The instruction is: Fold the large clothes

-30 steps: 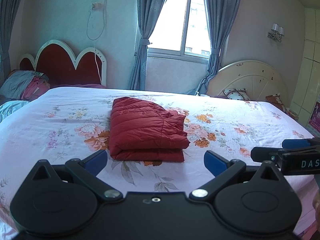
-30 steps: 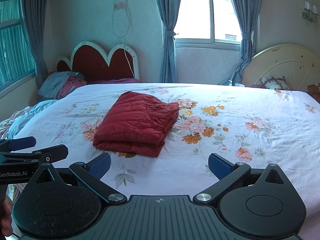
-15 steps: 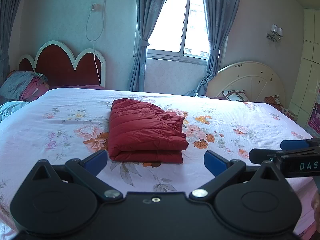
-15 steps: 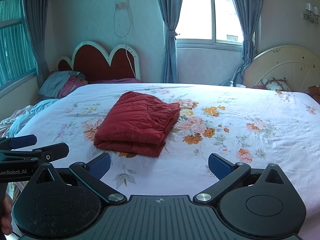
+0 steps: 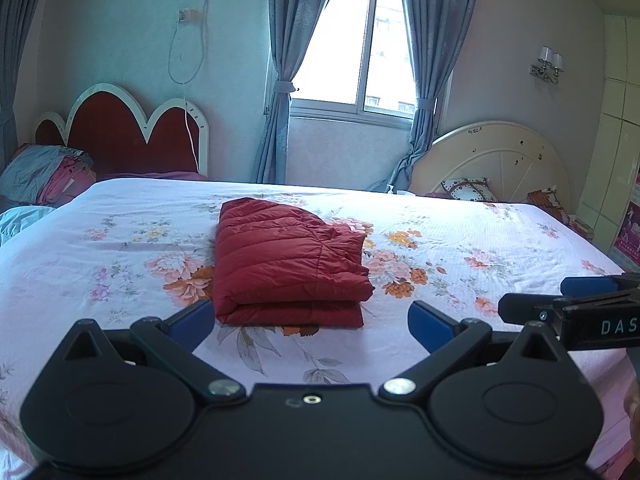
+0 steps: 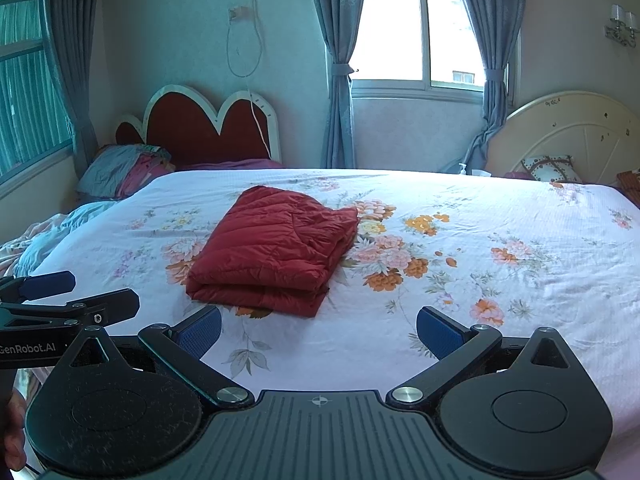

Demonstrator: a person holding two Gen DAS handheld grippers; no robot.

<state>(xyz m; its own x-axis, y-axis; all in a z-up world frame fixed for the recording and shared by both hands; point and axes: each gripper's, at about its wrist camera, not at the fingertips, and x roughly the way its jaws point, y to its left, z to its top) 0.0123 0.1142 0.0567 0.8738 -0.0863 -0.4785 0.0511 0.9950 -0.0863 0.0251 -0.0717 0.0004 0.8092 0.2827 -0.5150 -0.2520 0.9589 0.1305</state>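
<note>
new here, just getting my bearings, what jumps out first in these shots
A folded red puffer jacket lies in a neat stack in the middle of the floral bedsheet. Both the left gripper and right gripper hover open and empty near the bed's front edge.

The jacket [image 5: 286, 268] lies folded on the bed [image 5: 460, 332], at my left gripper's [image 5: 310, 326] twelve o'clock and my right gripper's [image 6: 320, 332] eleven. Headboard [image 5: 120, 132] at ten, window [image 5: 360, 44] beyond at twelve.

Home bedroom: floral-sheeted bed [image 5: 120, 248], red headboard [image 5: 120, 136], curtained window [image 5: 360, 40]
</note>
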